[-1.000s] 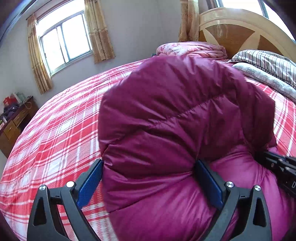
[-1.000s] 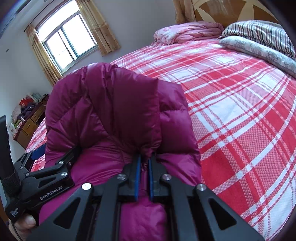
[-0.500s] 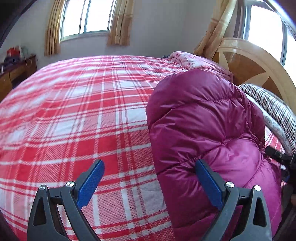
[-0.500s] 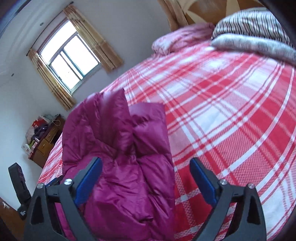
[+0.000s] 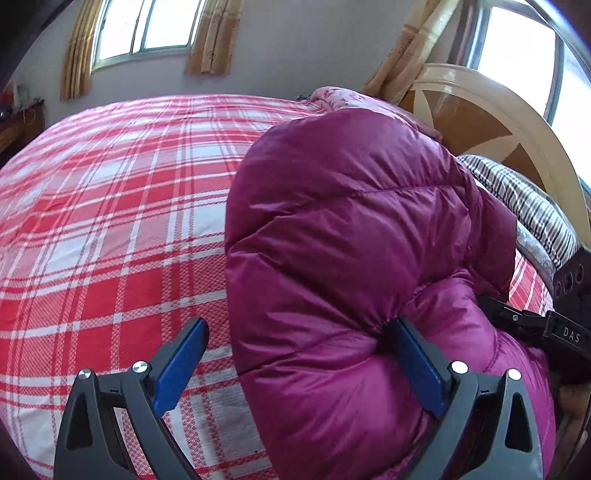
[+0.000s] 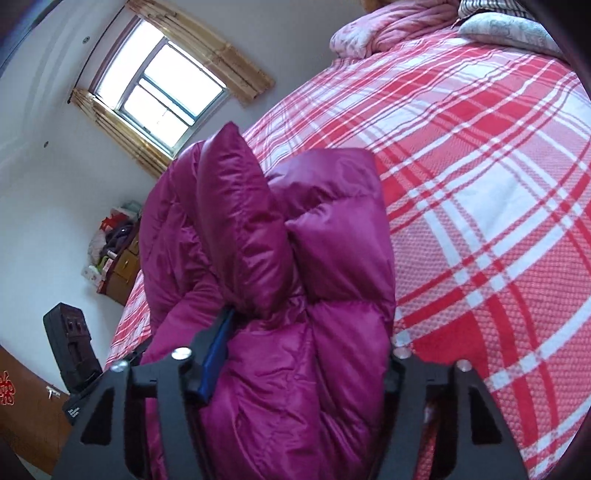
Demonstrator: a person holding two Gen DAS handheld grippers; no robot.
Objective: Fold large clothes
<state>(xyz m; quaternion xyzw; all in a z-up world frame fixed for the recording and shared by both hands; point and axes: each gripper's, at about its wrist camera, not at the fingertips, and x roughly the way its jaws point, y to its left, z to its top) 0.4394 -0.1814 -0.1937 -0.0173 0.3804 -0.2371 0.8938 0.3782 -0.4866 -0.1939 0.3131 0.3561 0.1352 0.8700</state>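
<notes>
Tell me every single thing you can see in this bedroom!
puffy jacket: one, magenta, bunched up on the bed
bedspread: one, red and white plaid, covering the bed
headboard: one, cream and brown wood, at the bed's head
quilt: one, pink, crumpled near the headboard
striped bedding: one, black and white, by the headboard
windows: two, bright, with tan curtains
cabinet: one, brown wood, cluttered top, against the wall
left gripper: black with blue pads, open, one pad against the jacket
right gripper: black, closing around a thick jacket fold
</notes>
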